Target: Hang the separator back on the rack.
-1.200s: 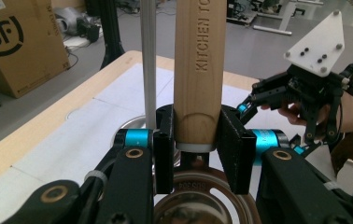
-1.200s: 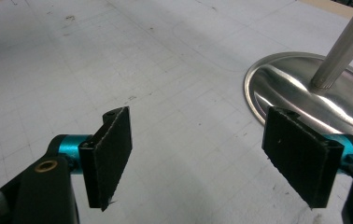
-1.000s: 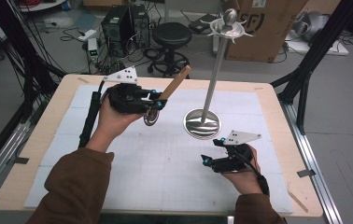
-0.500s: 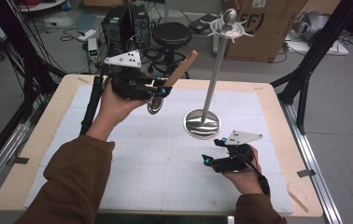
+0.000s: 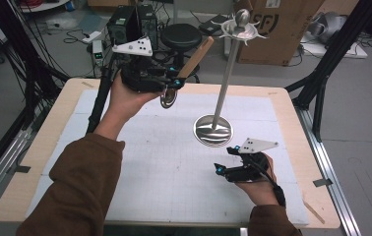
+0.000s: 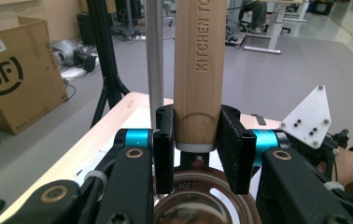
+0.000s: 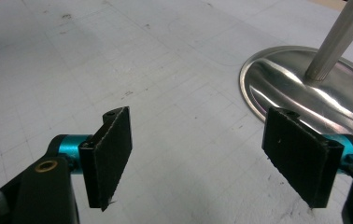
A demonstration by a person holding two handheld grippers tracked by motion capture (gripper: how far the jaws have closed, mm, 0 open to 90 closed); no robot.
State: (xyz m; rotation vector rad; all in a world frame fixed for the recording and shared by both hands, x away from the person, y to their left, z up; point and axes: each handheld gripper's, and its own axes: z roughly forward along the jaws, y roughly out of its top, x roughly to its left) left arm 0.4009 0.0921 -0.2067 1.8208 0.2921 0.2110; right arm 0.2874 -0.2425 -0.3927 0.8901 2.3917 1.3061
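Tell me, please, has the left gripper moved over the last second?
Yes. The left gripper, shut on the ladle, has risen and gone away from the person, past the table's far edge, nearer the stand top.

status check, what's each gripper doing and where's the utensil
Left hand-held gripper shut on wooden-handled utensil, held up off the table beside the metal stand. Right hand-held gripper open, low over the mat near the stand's base. Nothing between utensil and stand.

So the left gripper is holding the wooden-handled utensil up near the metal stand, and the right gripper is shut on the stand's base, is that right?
Not quite. The right gripper is not shut on the base of the metal stand: the right gripper view shows its fingers wide apart over the mat beside it, holding nothing. The left gripper does hold the wooden-handled utensil up near the stand.
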